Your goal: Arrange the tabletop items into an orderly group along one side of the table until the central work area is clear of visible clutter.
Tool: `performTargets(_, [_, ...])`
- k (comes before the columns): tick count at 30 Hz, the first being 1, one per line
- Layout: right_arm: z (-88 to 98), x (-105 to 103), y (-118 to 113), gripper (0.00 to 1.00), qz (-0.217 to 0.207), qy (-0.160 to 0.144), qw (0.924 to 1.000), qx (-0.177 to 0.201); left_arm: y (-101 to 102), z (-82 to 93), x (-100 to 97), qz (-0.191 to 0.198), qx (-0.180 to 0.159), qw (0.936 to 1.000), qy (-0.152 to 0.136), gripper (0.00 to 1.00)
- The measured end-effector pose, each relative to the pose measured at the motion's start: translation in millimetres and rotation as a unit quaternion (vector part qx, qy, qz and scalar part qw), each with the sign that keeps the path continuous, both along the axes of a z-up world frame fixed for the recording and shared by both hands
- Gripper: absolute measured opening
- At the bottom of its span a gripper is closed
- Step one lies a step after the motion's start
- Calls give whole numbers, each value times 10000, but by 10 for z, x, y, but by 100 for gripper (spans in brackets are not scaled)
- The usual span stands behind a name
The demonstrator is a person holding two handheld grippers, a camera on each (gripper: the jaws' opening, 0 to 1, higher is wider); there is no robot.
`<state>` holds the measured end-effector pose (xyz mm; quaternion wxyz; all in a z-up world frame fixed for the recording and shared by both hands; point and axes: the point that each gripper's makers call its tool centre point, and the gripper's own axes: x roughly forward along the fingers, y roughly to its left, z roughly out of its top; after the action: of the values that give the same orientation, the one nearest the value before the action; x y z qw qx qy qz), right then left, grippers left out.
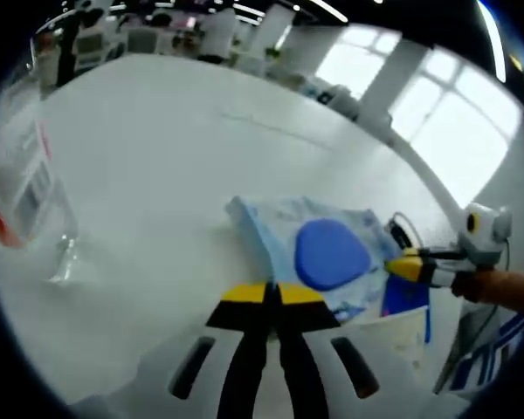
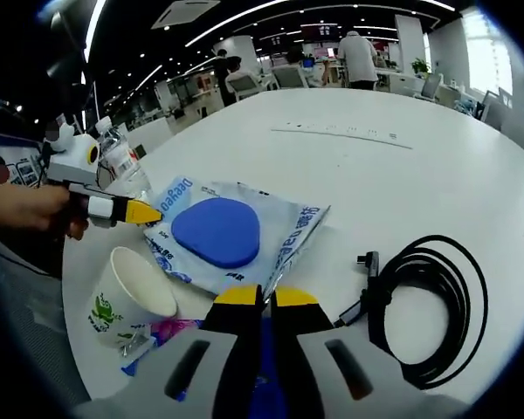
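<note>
Both grippers pressed together, empty — left gripper point(image 1: 272, 295) and right gripper point(image 2: 264, 298) flank wipes pack point(image 2: 231, 236); paper cup point(image 2: 131, 297), coiled cable point(image 2: 424, 305) on surface point(image 2: 402, 175).

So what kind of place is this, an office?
Probably an open-plan office or lab: a large white table, rows of desks with chairs behind it, long ceiling strip lights, and big windows.

Bright, even indoor light. Left gripper view: windows point(image 1: 437, 113) at 2 o'clock blown out white; whole frame motion-soft, bottle point(image 1: 22, 175) at 9 o'clock smeared. Right gripper view sharper; ceiling strip lights point(image 2: 244, 13) at 12 o'clock. Tabletop point(image 2: 437, 166) shadows faint. Fisheye bends the edges.
</note>
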<state>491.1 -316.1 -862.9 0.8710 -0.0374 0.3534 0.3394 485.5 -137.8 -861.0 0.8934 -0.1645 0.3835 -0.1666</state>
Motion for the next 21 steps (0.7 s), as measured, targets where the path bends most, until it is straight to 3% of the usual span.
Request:
performTargets(6, [-21,-14,6,4,174,-172,9994,-233,24,-16,-4,38,1,10000,18,1])
performTargets(21, [68,-5,-50,11,113,-435,9980,-449,78,36,-34,-20,240,9997,-106,5])
